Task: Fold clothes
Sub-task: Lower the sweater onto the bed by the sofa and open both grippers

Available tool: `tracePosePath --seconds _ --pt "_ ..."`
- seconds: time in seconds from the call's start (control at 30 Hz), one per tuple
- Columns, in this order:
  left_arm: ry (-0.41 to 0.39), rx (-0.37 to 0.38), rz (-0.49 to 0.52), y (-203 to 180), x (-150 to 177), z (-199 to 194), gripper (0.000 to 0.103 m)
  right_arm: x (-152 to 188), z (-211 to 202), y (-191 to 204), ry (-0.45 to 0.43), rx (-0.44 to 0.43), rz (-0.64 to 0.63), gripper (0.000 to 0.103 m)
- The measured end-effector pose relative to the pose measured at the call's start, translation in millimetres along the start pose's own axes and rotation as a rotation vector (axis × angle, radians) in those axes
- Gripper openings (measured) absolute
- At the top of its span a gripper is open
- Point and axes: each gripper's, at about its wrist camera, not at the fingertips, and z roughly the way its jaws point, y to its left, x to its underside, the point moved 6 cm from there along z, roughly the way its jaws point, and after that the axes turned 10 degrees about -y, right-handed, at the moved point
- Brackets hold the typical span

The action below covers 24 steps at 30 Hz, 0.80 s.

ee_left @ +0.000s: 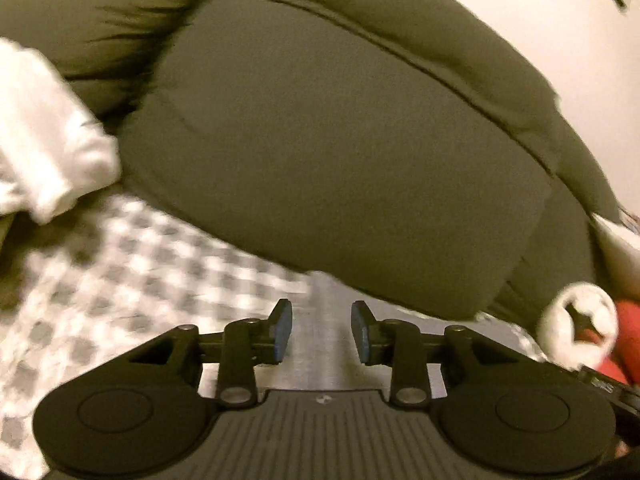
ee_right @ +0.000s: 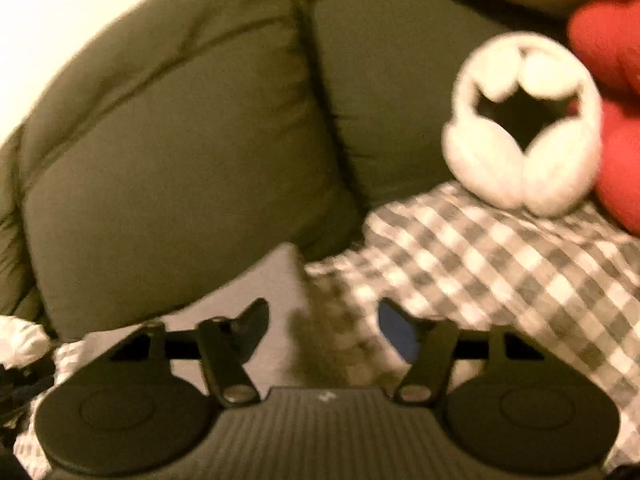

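Olive-green sofa (ee_right: 168, 168) carries everything; padded back cushions w/ seams. Seat covered by grey-white checked cloth (ee_right: 500, 264), spread flat, slightly rumpled near cushion base. On cloth, right side: white fluffy earmuffs (ee_right: 520, 128), upright, touching red plush item (ee_right: 616, 120) beside them. Left side: crumpled white garment (ee_left: 44, 132) against back cushion, edge over checked cloth. Views blurred; finer detail unclear.

Earmuffs (ee_right: 520, 128) sit on checked cloth (ee_right: 500, 256); sofa cushion (ee_right: 180, 168) behind.
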Motion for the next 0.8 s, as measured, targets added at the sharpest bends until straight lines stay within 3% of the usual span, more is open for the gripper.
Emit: tracePosePath --seconds 0.03,0.17,0.33,0.5,0.67,0.8 --pt "0.002 0.017 0.032 -10.6 2.9 4.8 0.03 1.3 0.3 6.8 -0.003 -0.023 -0.005 0.026" --pt "0.041 0.047 0.155 -39.6 25.1 42.1 0.03 13.7 16.0 29.8 0.035 -0.073 -0.058 0.023" --pt "0.067 0.007 0.211 -34.7 41.5 69.3 0.029 32.9 40.3 34.7 0.067 -0.07 -0.103 0.021" --pt "0.065 0.001 0.233 -31.0 47.2 69.5 0.028 38.7 47.6 20.6 0.057 -0.077 -0.035 0.014" --pt "0.072 -0.021 0.241 -36.2 46.5 63.1 0.028 37.4 42.9 26.3 0.059 -0.057 -0.062 0.014" --pt "0.076 -0.049 0.273 -37.1 44.0 42.2 0.027 30.3 22.9 32.6 0.037 -0.074 -0.055 0.03"
